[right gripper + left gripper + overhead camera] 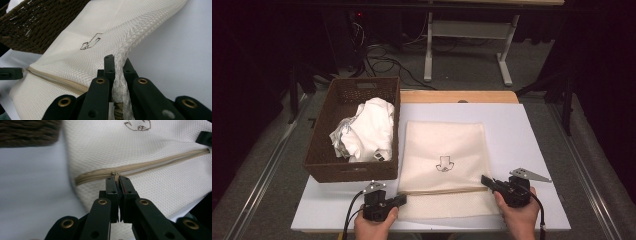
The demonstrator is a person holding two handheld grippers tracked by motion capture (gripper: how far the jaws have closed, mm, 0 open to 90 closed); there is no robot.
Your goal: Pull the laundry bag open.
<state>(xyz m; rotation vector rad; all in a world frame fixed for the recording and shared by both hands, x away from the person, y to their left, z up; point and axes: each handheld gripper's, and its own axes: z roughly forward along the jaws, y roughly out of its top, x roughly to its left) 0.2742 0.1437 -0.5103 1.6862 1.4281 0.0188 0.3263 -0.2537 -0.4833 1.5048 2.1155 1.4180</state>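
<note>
The cream mesh bag [444,160] lies flat in the lower middle of the high view, on the white tabletop [522,130], just right of the brown basket [319,160] that holds white laundry [367,127]. The left gripper [402,200] is closed on the zipper pull [114,173], close to the left end of the zipper [150,163]. The right gripper [484,179] is closed on the right edge of the bag and pinches the mesh there. I judge the unzipping is only beginning: almost the whole zipper looks shut, and filling the bag is left. The way to the right along the zipper is free; the basket wall stands close on the left
</note>
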